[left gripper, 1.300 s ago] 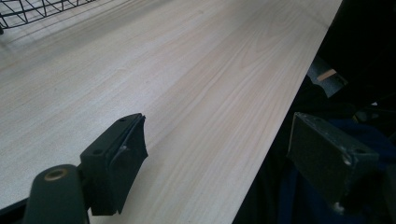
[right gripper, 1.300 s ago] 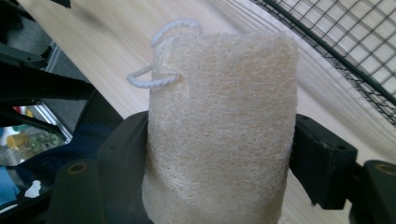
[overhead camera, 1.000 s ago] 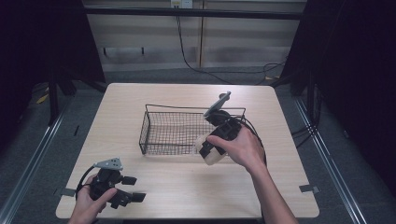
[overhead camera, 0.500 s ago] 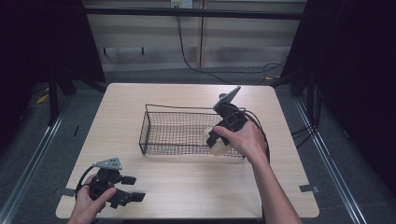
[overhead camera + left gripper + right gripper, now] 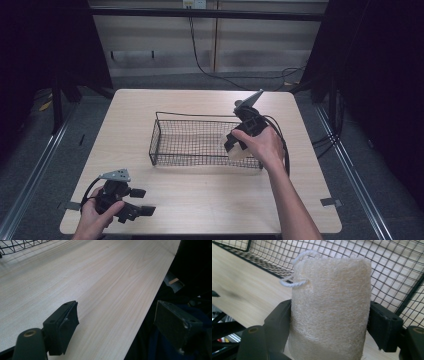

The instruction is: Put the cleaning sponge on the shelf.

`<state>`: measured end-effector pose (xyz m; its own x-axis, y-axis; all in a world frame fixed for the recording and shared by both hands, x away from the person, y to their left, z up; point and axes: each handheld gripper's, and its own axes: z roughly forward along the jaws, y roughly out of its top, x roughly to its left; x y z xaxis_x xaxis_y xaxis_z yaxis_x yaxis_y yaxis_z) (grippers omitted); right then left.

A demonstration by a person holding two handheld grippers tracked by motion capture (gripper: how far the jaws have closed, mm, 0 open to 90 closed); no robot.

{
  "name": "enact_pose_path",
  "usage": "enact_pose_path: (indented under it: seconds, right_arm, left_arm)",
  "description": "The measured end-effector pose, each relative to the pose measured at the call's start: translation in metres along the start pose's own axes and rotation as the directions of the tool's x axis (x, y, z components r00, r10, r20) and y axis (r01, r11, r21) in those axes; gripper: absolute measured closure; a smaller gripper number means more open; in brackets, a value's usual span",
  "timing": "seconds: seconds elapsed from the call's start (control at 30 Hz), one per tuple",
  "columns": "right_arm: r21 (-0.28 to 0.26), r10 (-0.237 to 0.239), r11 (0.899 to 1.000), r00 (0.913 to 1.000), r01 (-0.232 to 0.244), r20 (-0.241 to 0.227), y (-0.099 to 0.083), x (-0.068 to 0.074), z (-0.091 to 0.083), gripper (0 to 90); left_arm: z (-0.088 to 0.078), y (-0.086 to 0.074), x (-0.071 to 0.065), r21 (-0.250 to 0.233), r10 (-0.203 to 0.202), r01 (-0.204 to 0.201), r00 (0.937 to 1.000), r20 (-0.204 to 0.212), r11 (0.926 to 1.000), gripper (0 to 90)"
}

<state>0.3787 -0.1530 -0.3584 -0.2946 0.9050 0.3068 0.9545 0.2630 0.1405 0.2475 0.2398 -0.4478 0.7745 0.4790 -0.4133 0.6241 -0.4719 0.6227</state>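
Right gripper view: the loofah sponge (image 5: 330, 310) stands upright between the two black jaws, which press on its left and right sides.
Sponge surface: pale cream, coarse and fibrous, with a rounded top; a slightly darker band runs across its lower part.
Sponge loop: a white string loop (image 5: 298, 270) is fixed at its top left corner and curls out to the left.
Sponge place: in the high view the sponge (image 5: 239, 148) is held at the right end of the wire basket (image 5: 165, 145), over the basket's near right part; whether it touches the mesh cannot be told.
Behind the sponge: the black mesh of the basket (image 5: 392, 270) fills the background, with the pale wooden table (image 5: 242, 292) to the left.
Right gripper: the right gripper (image 5: 235, 142) pinches the sponge, jaws set about half apart with the sponge's width between them; the right hand (image 5: 262, 145) grips it from behind, and the grey plate points up and away.
Left gripper: the left gripper (image 5: 142, 210) lies low at the table's near left corner in the left hand (image 5: 92, 212); in the left gripper view its jaws stand spread wide with nothing between them, above the table's (image 5: 100, 277) edge.
Change, right side: compared with a second ago, the right hand and sponge have shifted from the basket's near rim towards its far right end, and the grey plate now tilts more upright.
Change, grip: the hold on the sponge is unchanged.
Change, left side: the left hand and gripper sit where they were.
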Motion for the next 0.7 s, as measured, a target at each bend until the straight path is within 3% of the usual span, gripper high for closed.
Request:
enact_pose_path:
  seconds: [0.47,0.7]
  right_arm:
    - [-0.033,0.078,0.996,0.9966,-0.078,0.024,0.006,-0.018,0.001,26.3]
    - [-0.037,0.13,0.991,0.9909,-0.128,0.036,0.009,-0.029,0.0,26.2]
  left_arm:
    - [-0.001,0.0,0.001,-0.002,-0.002,0.002,1.0,0.0,1.0,18.8]
    - [-0.001,0.0,0.001,-0.002,-0.003,0.003,1.0,0.001,1.0,18.8]
